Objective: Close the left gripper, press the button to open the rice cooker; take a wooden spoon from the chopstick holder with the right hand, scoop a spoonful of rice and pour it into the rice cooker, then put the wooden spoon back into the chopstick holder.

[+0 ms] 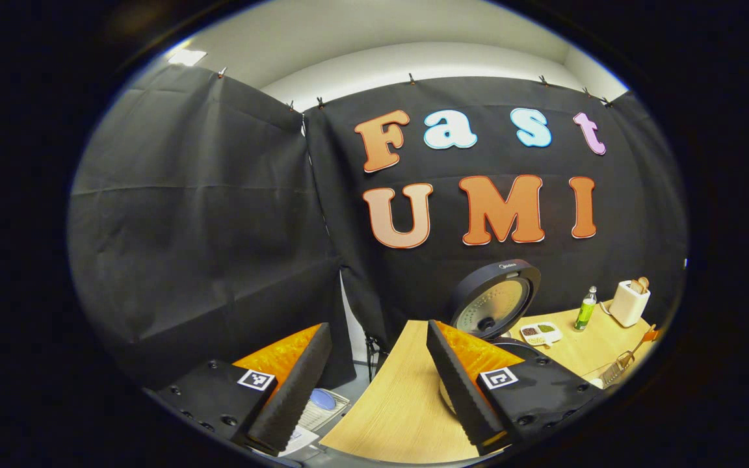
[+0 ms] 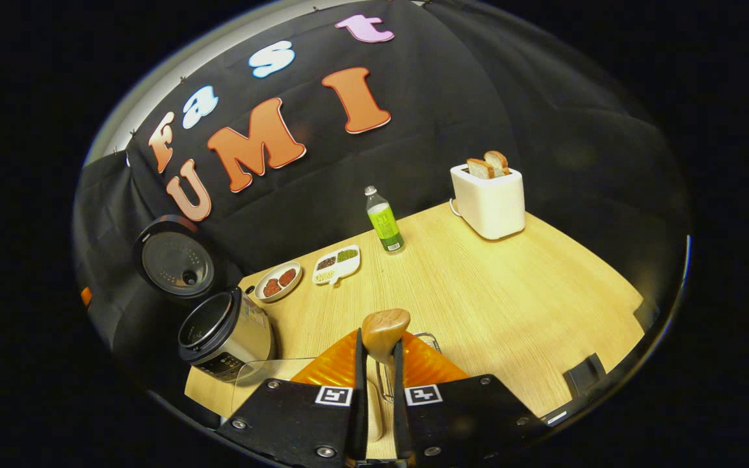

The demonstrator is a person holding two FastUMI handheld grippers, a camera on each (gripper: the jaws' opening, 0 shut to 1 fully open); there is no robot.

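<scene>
Mostly bare wooden table (image 2: 511, 292), black-draped booth.

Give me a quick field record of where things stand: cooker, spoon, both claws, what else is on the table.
rice cooker: lid up, pot open, at the table's left end
wooden spoon: pinched between the right claw's fingers, bowl end forward
spoon contents: cannot tell
right claw: shut on the spoon, above the table's near edge
left claw: open, holding nothing
chopstick holder: wire rack partly hidden behind the right claw
table: toaster with bread, green bottle, two small dishes
</scene>
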